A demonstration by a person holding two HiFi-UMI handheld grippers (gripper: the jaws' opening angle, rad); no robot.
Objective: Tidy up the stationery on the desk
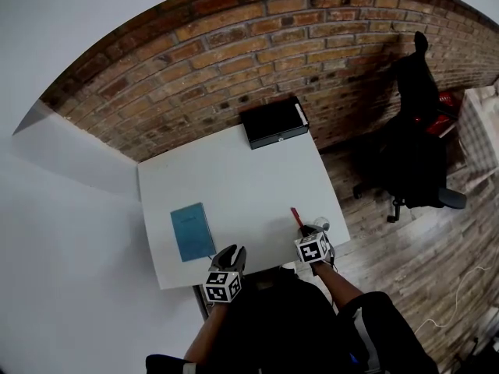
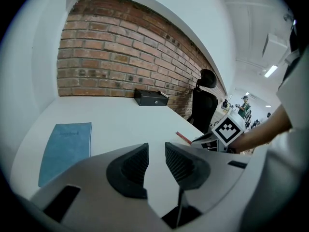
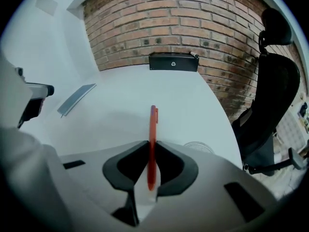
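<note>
A brick wall (image 1: 257,45) backs the white desk (image 1: 242,178) in front of you, and a black box (image 1: 274,123) sits at the desk's far edge against that wall. The blue notebook (image 1: 192,231) lies flat on the near left part, just ahead of your left gripper (image 2: 156,149) and off to its left; that gripper's jaws stand apart with nothing between them. Your right gripper (image 3: 152,144) is clamped on the red pen (image 3: 153,122) at the near right corner, gripping it towards its nearer end. The pen's long axis runs straight along the jaws, away from you and almost in line with the box. If the box is where it belongs, your right hand needs a straight reach forward, with no turn of the pen
</note>
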